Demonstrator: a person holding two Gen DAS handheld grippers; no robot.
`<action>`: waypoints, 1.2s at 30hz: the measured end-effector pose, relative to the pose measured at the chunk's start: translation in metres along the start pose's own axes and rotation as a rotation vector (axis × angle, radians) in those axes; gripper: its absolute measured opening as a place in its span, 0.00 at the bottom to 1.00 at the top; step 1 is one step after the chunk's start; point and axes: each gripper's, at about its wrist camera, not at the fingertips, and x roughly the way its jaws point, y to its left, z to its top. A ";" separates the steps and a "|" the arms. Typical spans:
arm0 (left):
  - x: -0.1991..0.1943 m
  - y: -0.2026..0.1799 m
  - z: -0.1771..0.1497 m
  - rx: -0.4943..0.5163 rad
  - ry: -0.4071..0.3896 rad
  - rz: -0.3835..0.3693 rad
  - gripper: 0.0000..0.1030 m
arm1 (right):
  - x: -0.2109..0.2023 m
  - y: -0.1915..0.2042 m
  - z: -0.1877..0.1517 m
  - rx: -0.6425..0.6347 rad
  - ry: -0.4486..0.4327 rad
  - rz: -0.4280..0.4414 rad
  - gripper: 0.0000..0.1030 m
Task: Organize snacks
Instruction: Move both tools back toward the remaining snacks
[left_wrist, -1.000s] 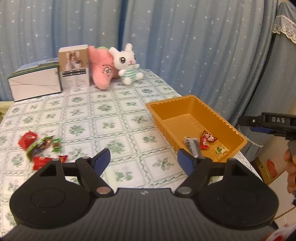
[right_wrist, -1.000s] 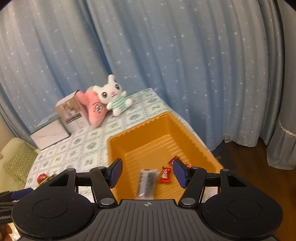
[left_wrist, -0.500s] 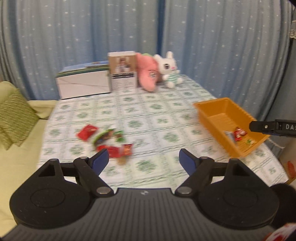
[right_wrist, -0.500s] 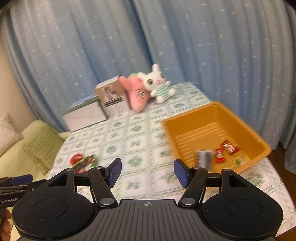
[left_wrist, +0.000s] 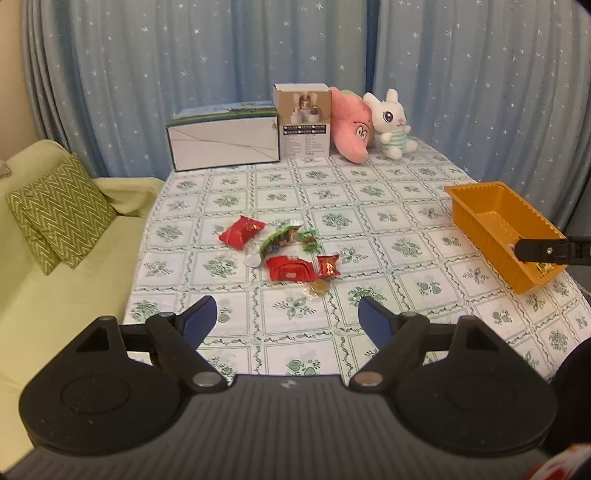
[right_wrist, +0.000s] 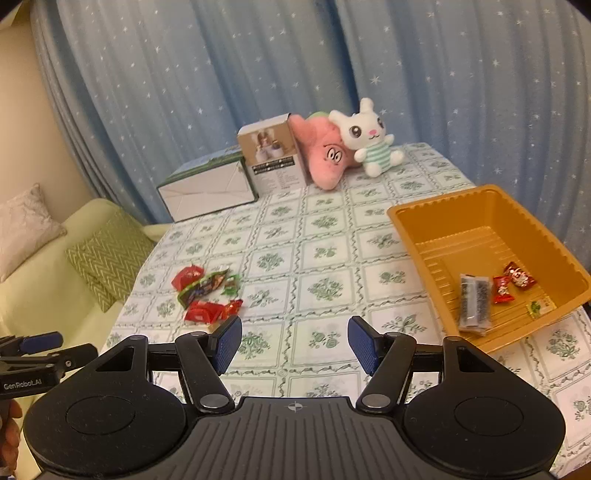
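1. Both jaws stand apart and empty: left gripper (left_wrist: 286, 317), right gripper (right_wrist: 294, 343).
2. Loose snacks (left_wrist: 284, 254) cluster mid-table, near the left edge; bare cloth separates them from the orange tray (right_wrist: 491, 229).
3. That tray sits at the table's (left_wrist: 369, 206) right edge, holding four packets.
4. Boxes and plush toys line the far edge; a sofa (left_wrist: 55, 280) adjoins the left side.

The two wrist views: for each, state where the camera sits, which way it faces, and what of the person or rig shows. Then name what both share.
Left wrist: behind the open left gripper, facing the loose snacks; the right gripper's tip intrudes at right.
Right wrist: behind the open right gripper, facing table and orange tray; a hand shows lower left.
Shared: snacks, tray, white bunny.
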 end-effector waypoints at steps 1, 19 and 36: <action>0.003 0.001 -0.001 0.000 0.008 -0.010 0.80 | 0.003 0.001 -0.001 -0.005 0.005 0.000 0.62; 0.083 0.004 -0.003 0.103 0.094 -0.040 0.80 | 0.083 0.011 -0.007 -0.082 0.097 0.012 0.62; 0.183 0.000 0.003 0.220 0.126 -0.194 0.53 | 0.174 0.007 -0.004 -0.108 0.160 0.003 0.62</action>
